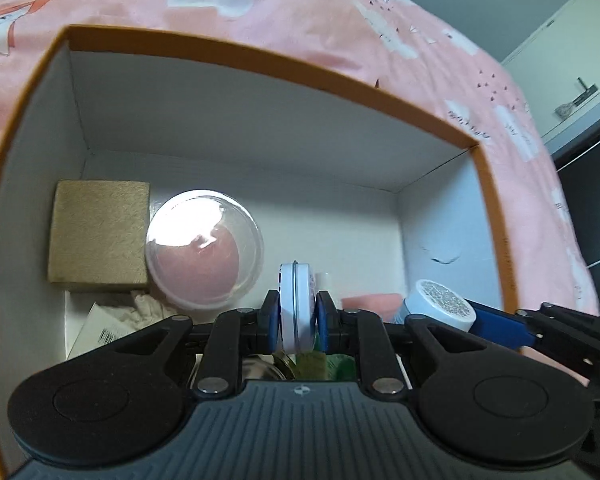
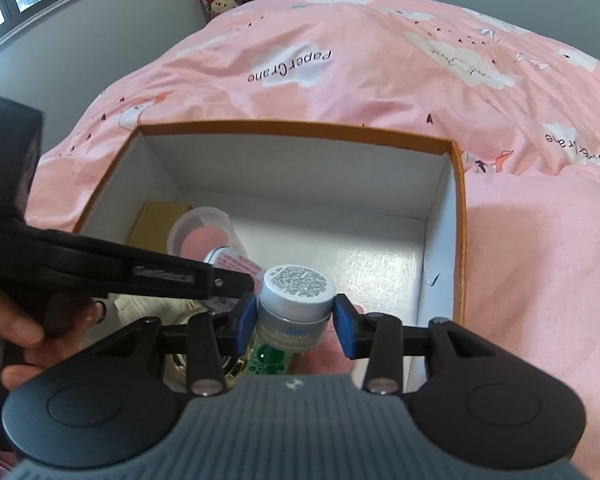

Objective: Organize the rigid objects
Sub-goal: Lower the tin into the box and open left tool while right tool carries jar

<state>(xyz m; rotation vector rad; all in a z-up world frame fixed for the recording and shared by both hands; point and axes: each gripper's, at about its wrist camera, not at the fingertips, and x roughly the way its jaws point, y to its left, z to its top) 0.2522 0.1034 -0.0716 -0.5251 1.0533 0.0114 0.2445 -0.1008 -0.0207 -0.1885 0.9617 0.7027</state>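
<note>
- Box point(image 2: 458, 216), orange-rimmed, sat open on the pink bedspread point(image 2: 380, 80); a tan block point(image 1: 98, 232) and a domed clear tub point(image 1: 204, 248) already lay inside.
- Left gripper point(image 1: 298, 312) clamped a flat white tin point(image 1: 296, 304) on edge above the box floor.
- Right gripper point(image 2: 296, 320) clamped a small grey jar point(image 2: 296, 300), not yet set down.
- Papers and cloth point(image 1: 140, 308) crowded the near corner; the grippers worked close together.

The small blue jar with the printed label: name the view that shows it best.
The right wrist view: the small blue jar sits centred between the right hand-held gripper pads, label up. The left wrist view shows it only at the lower right, partly hidden.
</note>
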